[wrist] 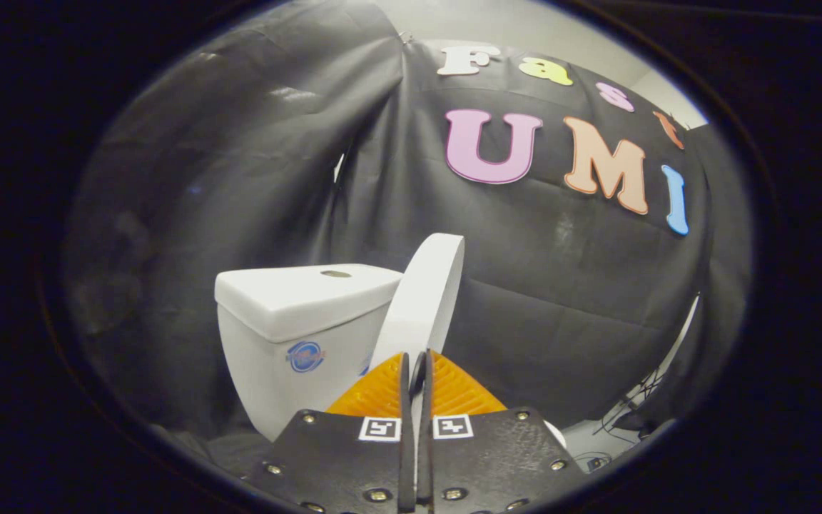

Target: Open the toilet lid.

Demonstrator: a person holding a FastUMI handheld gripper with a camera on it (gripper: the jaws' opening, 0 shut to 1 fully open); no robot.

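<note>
The white toilet lid (425, 293) stands raised, nearly upright, and I see it edge-on, leaning toward the tank (297, 321) on its left. My gripper (417, 375) is at the lid's lower edge. Its two fingers are drawn close together, and a thin white strip of the lid's rim runs down the narrow gap between them. The fingers (375, 392) hide the lid's bottom part and the bowl beneath it.
The white tank has a round button on its top (335, 273) and a blue sticker (305, 355) on its front. Black cloth hangs behind and on both sides. Cables (632, 410) lie on the pale floor at the right.
</note>
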